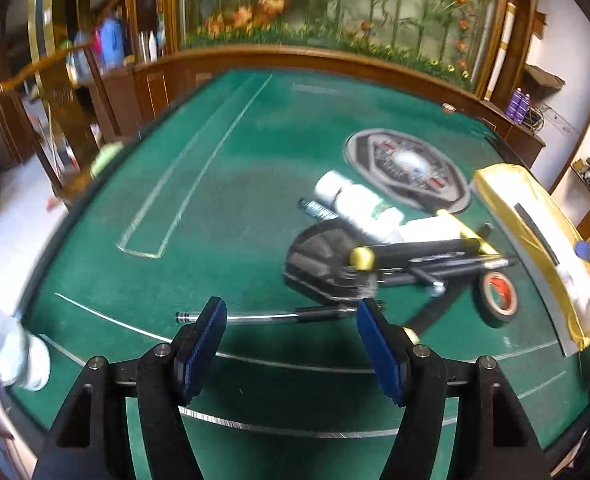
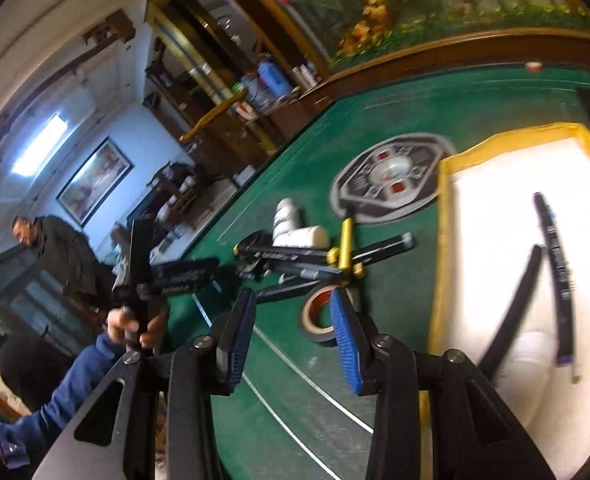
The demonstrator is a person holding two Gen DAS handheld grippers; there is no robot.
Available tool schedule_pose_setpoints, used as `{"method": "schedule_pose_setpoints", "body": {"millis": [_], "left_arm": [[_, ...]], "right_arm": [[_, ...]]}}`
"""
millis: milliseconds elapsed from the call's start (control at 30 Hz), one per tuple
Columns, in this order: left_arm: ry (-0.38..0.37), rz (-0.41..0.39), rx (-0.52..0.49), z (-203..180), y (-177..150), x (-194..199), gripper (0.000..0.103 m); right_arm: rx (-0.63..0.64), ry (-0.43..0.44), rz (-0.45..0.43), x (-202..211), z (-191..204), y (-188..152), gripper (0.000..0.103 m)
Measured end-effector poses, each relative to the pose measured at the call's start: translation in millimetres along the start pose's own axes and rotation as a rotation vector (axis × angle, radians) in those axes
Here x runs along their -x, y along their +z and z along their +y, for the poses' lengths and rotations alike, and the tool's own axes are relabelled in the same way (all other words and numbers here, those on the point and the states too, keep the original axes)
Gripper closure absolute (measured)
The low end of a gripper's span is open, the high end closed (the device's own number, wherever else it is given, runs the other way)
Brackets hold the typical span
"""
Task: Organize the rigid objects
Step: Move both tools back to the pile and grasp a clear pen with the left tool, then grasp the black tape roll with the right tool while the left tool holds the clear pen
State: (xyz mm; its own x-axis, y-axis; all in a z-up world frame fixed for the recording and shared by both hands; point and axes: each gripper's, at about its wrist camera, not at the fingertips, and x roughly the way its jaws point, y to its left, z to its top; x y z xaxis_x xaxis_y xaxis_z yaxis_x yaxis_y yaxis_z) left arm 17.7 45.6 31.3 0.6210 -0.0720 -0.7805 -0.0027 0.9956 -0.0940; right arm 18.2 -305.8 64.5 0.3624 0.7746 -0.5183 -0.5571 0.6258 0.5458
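My left gripper [image 1: 291, 322] hangs over the green felt table [image 1: 231, 184] with its blue-padded jaws spread wide and nothing between them; just ahead of the tips a thin silver rod [image 1: 239, 317] lies across the felt. My right gripper [image 2: 293, 312] is likewise gaping and empty, tilted above the same table. The things to be sorted lie in a heap at mid-table: a white plastic bottle [image 1: 355, 200] on its side, a yellow-and-black handled tool [image 1: 415, 254] crossing a dark fan-shaped piece [image 1: 319, 264], and a black roll of tape with an orange core [image 1: 497, 294] at the heap's near edge. From the left wrist the yellow-rimmed white tray [image 1: 535, 236] shows only edge-on at the right, its inside mostly hidden. The right wrist looks down into it and shows two long dark sticks [image 2: 551, 264] lying on its white floor, with the tape roll just beyond my right fingertips. Only that view also takes in my left hand [image 2: 135, 326], in a blue sleeve, gripping the other tool's handle, and a person in dark clothes [image 2: 63, 252] standing in the room behind. A grey round emblem [image 1: 407, 168] sits in the felt beyond the heap.
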Motion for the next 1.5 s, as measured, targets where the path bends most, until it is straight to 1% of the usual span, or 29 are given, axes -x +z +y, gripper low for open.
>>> {"method": "schedule_pose_setpoints", "body": {"millis": [33,67,133,200,267,300,333,400,433,467,500,533,567,600,633,667,700,733,767,867,900,1033,1133,1167,1233,1267,1367,1433,1500], "left_arm": [[-0.03,0.025,-0.01,2.5,1.1,-8.0,0.032],[-0.04,0.039,-0.025,4.3,1.9,-13.7,0.032],[-0.013,0.057,-0.045,8.4,2.2,-24.6,0.032],[-0.023,0.064,-0.055,8.8,2.4,-25.6,0.032],[-0.061,0.097,-0.06,5.3,0.0,-24.1,0.032],[-0.097,0.137,-0.07,0.2,-3.5,-26.0,0.032],[-0.078,0.134,-0.099,-7.3,-7.0,-23.5,0.034],[-0.05,0.153,-0.176,-28.0,-19.4,-16.6,0.034],[-0.045,0.16,-0.212,-39.2,-26.2,-11.3,0.035],[-0.059,0.163,-0.233,-47.8,-31.5,-6.6,0.038],[-0.072,0.16,-0.244,-55.3,-35.3,-2.4,0.044],[-0.07,0.158,-0.246,-60.5,-36.5,-0.8,0.05],[-0.057,0.154,-0.243,-63.3,-38.2,0.0,0.053],[-0.045,0.149,-0.227,-66.5,-36.9,0.8,0.063],[-0.042,0.143,-0.211,-68.7,-34.3,0.8,0.076],[-0.035,0.14,-0.203,-70.2,-32.5,-0.1,0.081],[-0.024,0.136,-0.189,-71.5,-29.3,-2.0,0.088],[-0.019,0.137,-0.173,-70.8,-27.4,-4.6,0.092],[-0.013,0.137,-0.165,-69.4,-28.2,-5.9,0.092],[0.044,0.114,-0.164,-76.3,-28.6,-10.2,0.093],[0.062,0.101,-0.16,-78.3,-30.4,-10.2,0.093],[0.078,0.06,-0.131,-77.8,-37.0,-9.2,0.093],[0.079,0.043,-0.115,-77.1,-38.1,-9.2,0.093],[0.078,0.045,-0.111,-76.9,-37.4,-9.7,0.093],[0.074,0.046,-0.095,-75.9,-36.7,-10.2,0.092],[0.077,0.041,-0.089,-76.1,-37.1,-10.1,0.092],[0.111,0.022,-0.105,-82.2,-40.2,-10.5,0.092],[0.13,0.019,-0.098,-84.2,-40.1,-10.8,0.092],[0.145,0.012,-0.054,-83.7,-40.5,-11.1,0.092]], "right_arm": [[0.011,0.004,0.012,-3.6,1.6,-1.9,0.066],[0.018,0.008,0.021,-5.1,2.2,-3.4,0.066],[0.022,0.009,0.036,-8.4,1.6,-5.1,0.066],[0.021,0.003,0.048,-10.3,-1.3,-5.5,0.066],[0.017,0.0,0.055,-12.2,-1.9,-5.1,0.066],[0.018,-0.004,0.057,-13.4,-1.2,-5.1,0.066],[0.023,-0.008,0.061,-14.9,-0.6,-5.3,0.066],[0.033,-0.02,0.065,-16.7,2.1,-6.5,0.066],[0.037,-0.034,0.066,-18.7,3.3,-6.6,0.066],[0.041,-0.052,0.071,-21.1,4.7,-6.5,0.066],[0.048,-0.067,0.077,-21.8,6.1,-6.8,0.066],[0.059,-0.082,0.087,-24.0,8.1,-6.4,0.066],[0.069,-0.095,0.096,-26.9,8.8,-5.7,0.066],[0.085,-0.116,0.109,-30.1,11.3,-5.0,0.065],[0.106,-0.147,0.126,-35.1,15.4,-4.1,0.061],[0.12,-0.177,0.138,-39.1,18.2,-3.5,0.055],[0.138,-0.207,0.149,-43.8,22.4,-3.0,0.052],[0.17,-0.25,0.171,-51.3,28.4,-2.3,0.043],[0.189,-0.284,0.189,-56.3,31.5,-2.6,0.036],[0.239,-0.362,0.23,-72.3,40.3,-3.7,0.033],[0.242,-0.405,0.245,-79.5,40.5,-3.1,0.033],[0.237,-0.466,0.282,-97.2,31.5,-3.6,0.033],[0.201,-0.451,0.303,-103.9,20.9,-8.6,0.034],[0.214,-0.447,0.284,-102.6,22.2,-9.5,0.042],[0.224,-0.44,0.276,-101.5,24.0,-11.8,0.042],[0.217,-0.419,0.272,-100.6,23.3,-13.7,0.042],[0.219,-0.395,0.261,-98.1,26.0,-17.8,0.042],[0.196,-0.338,0.262,-96.4,28.2,-19.8,0.042],[0.186,-0.27,0.274,-97.1,33.5,-22.9,0.042]]}}
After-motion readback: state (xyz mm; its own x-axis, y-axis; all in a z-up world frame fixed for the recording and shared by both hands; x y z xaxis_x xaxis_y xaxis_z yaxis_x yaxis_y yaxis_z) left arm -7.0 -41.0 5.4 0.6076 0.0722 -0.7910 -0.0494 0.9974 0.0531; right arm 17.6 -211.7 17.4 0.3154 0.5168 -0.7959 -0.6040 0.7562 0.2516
